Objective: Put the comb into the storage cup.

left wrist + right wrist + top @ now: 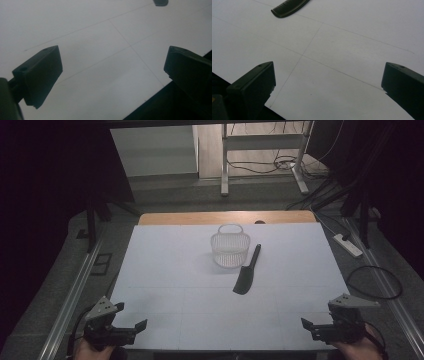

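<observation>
A small white wire basket [230,246] with a handle stands at the far middle of the white table [170,285]. Just right of it lies a black comb [248,271], handle pointing away; its toothed end [289,7] is at the top of the right gripper view, and a dark tip of it [160,2] at the top edge of the left gripper view. My left gripper [131,318] rests at the near left corner, open and empty. At the near right corner my right gripper [311,324] is open too, with nothing between its jaws.
A wooden strip [225,217] borders the table's far edge. A power strip [348,245] and looped cables [374,282] lie on the floor to the right. Metal rails [70,295] run along both sides, and a desk frame [260,155] stands beyond.
</observation>
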